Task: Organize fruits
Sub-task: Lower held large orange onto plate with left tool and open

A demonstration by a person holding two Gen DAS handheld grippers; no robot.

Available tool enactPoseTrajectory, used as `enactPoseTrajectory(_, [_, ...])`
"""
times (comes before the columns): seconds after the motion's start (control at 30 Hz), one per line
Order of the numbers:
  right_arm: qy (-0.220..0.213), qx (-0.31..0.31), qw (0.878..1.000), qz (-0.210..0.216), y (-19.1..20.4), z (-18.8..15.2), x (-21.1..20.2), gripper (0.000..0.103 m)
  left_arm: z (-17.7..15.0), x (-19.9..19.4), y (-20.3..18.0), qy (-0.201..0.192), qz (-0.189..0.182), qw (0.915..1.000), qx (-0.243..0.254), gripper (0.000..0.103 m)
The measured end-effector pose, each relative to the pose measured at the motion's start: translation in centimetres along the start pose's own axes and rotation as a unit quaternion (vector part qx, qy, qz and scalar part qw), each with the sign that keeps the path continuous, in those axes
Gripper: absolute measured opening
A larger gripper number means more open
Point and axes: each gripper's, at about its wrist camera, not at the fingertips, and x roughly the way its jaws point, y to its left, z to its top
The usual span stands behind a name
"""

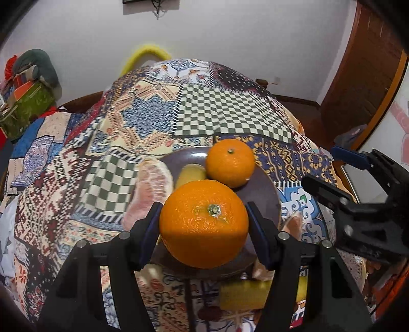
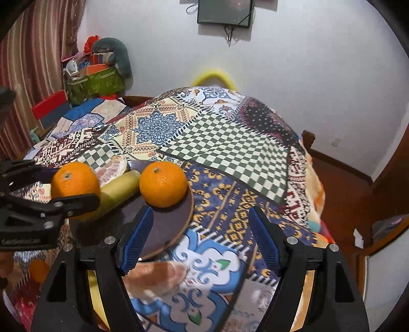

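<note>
We find no readable text, label, brand or number in either view. Only candidate: faint embossed lettering on side of left gripper (image 2: 25, 212) body, in right wrist view, too blurred to read. Dark wall panel (image 2: 224, 11) shows no legible marking. Patchwork cloth (image 1: 194, 112) carries patterns only, no words.

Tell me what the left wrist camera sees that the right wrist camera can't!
Only the left wrist view shows the left hand-held gripper from behind, clamping the big orange, and a wooden door. Only the right wrist view shows the open right hand-held gripper from behind, the striped curtain and a small orange low on the cloth. Both show the brown plate, the second orange and the pomelo piece.
</note>
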Motion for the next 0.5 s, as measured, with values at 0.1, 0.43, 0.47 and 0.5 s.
enactPoseTrajectory(0.1, [-0.003,0.002,1.0,-0.001,-0.6,-0.6,-0.2,0.074,0.3,0.8,-1.0,0.007,0.003,0.9999,0.011,0.064])
enactPoseTrajectory(0.43, [0.003,0.026,1.0,-0.003,-2.9,-2.4,0.6,0.074,0.7,4.5,-2.6,0.042,0.002,0.9988,0.024,0.064])
enactPoseTrajectory(0.47, [0.004,0.028,1.0,-0.002,-3.1,-2.5,0.7,0.074,0.7,4.6,-2.7,0.038,0.004,0.9989,0.028,0.064])
enactPoseTrajectory(0.5, [0.004,0.03,1.0,0.0,-3.2,-2.7,0.7,0.074,0.7,4.6,-2.9,0.036,0.006,0.9989,0.031,0.064])
